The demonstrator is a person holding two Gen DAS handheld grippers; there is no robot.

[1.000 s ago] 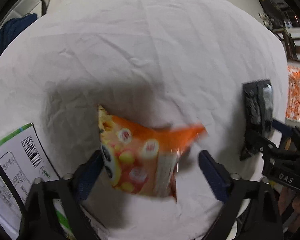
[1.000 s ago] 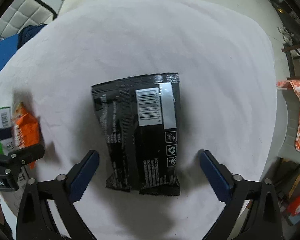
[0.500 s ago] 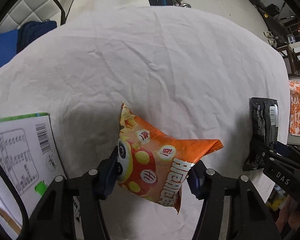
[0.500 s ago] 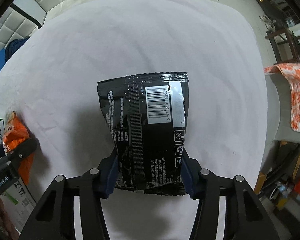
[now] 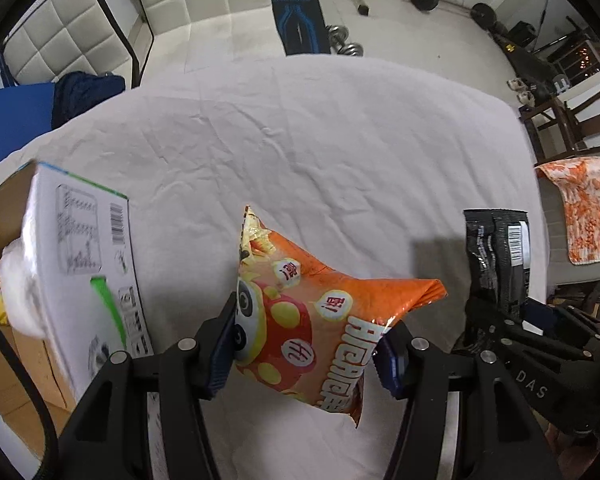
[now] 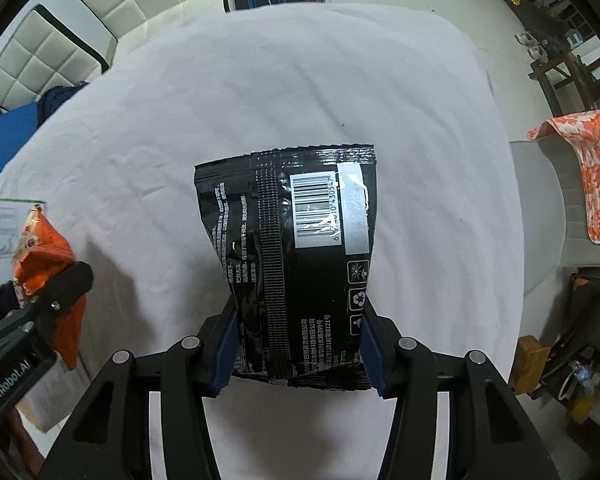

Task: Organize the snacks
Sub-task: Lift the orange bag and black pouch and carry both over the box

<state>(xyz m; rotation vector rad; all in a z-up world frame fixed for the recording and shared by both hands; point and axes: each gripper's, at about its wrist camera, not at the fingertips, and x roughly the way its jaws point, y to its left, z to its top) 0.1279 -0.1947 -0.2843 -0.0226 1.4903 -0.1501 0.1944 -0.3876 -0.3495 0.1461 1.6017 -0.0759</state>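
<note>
Left hand-held gripper (image 5: 306, 350): pinched the orange snack bag (image 5: 320, 320), lifted above the white-clothed surface (image 5: 300, 140).
Right hand-held gripper (image 6: 296, 352): pinched the black snack bag (image 6: 292, 256).
Cardboard box (image 5: 80, 264): left of the left hand-held gripper.

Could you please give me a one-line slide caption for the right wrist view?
Right gripper clamps a black snack bag above the white tablecloth.

The puffy orange snack bag (image 5: 320, 320), printed with a cartoon face and white lettering, hangs tilted above the white cloth. To its right, the glossy black packet (image 6: 296, 256) is upright, barcode side showing.
</note>
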